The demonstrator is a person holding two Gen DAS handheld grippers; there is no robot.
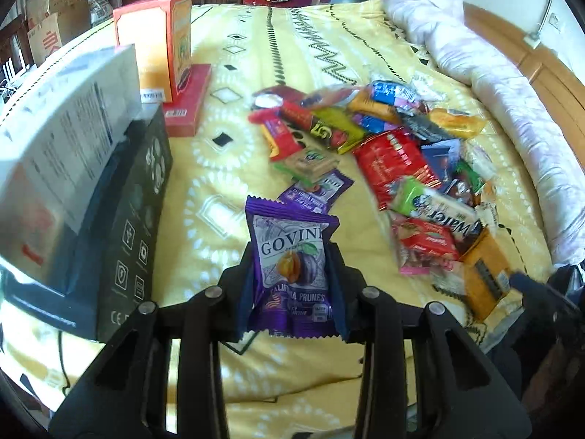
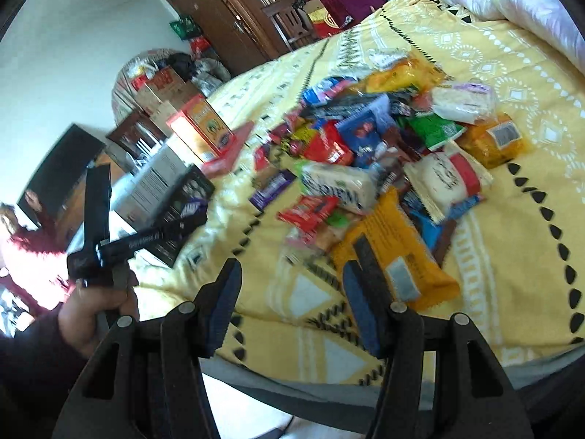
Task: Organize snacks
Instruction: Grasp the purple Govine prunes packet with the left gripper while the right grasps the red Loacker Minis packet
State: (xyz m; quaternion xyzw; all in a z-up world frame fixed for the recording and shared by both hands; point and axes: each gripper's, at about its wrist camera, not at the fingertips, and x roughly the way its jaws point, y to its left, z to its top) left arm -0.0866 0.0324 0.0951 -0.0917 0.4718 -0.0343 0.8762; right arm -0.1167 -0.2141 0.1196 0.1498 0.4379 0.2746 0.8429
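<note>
A purple prune packet (image 1: 292,252) stands upright between the fingers of my left gripper (image 1: 292,274), which is shut on its sides just above the yellow bedspread (image 1: 278,373). A second purple prune packet (image 1: 318,190) lies flat behind it. The mixed snack pile (image 1: 395,146) spreads across the bed to the right. In the right wrist view my right gripper (image 2: 292,274) is open over bare bedspread with nothing between its fingers. Its right finger (image 2: 365,292) sits at the near end of an orange packet (image 2: 398,252) on the edge of the snack pile (image 2: 365,153).
A black box (image 1: 139,219) with a white box (image 1: 62,139) on it lies at the left. Behind them an orange box (image 1: 164,44) stands on a flat red box (image 1: 190,98). A rolled pale quilt (image 1: 493,84) lines the right side. A hand (image 2: 95,311) holds the left gripper.
</note>
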